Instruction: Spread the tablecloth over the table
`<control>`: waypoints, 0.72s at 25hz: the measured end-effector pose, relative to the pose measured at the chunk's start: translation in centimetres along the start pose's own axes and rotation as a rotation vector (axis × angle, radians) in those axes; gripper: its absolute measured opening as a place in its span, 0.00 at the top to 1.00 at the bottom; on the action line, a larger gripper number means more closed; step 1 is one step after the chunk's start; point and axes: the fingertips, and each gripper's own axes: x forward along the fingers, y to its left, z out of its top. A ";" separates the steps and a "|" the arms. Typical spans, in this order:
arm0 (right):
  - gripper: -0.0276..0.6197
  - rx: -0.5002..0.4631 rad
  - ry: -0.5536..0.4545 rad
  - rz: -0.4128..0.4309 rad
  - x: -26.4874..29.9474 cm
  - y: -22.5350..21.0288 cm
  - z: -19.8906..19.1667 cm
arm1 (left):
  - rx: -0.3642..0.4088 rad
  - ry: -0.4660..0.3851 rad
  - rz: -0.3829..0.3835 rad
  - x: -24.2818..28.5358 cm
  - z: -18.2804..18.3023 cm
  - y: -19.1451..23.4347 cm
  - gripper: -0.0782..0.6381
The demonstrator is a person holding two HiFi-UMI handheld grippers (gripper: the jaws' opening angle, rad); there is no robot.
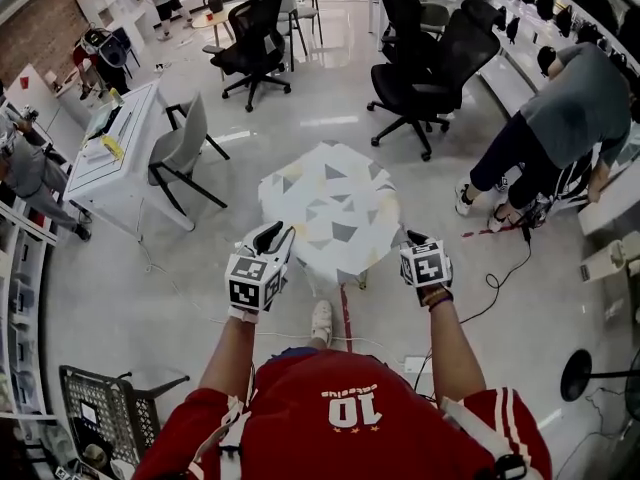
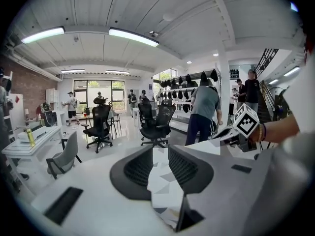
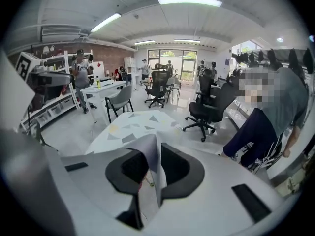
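A white tablecloth point(image 1: 330, 208) printed with grey and yellow triangles lies draped over a small table, which it hides almost wholly. My left gripper point(image 1: 277, 236) is at the cloth's near left edge, my right gripper point(image 1: 412, 238) at its near right edge. In the left gripper view the jaws point(image 2: 160, 154) are closed on a fold of the cloth point(image 2: 165, 183), and the right gripper point(image 2: 231, 132) shows across it. In the right gripper view the jaws point(image 3: 152, 157) pinch a raised fold, with the rest of the cloth point(image 3: 133, 127) stretching away over the tabletop.
A grey chair point(image 1: 180, 153) and a white desk point(image 1: 115, 148) stand to the left. Black office chairs point(image 1: 420, 68) stand behind the table. A person point(image 1: 570, 118) bends over at the right beside a floor cable point(image 1: 505, 268). A wire cart point(image 1: 110, 408) is at lower left.
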 end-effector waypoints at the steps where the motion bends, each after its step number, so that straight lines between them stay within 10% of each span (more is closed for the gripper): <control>1: 0.86 -0.011 0.011 -0.001 -0.3 -0.1 -0.5 | 0.002 -0.001 -0.005 0.1 0.0 -0.3 0.75; 18: 0.85 0.025 -0.042 0.014 -5.3 -0.7 -2.9 | -0.016 -0.026 -0.005 -0.9 0.2 -3.3 0.75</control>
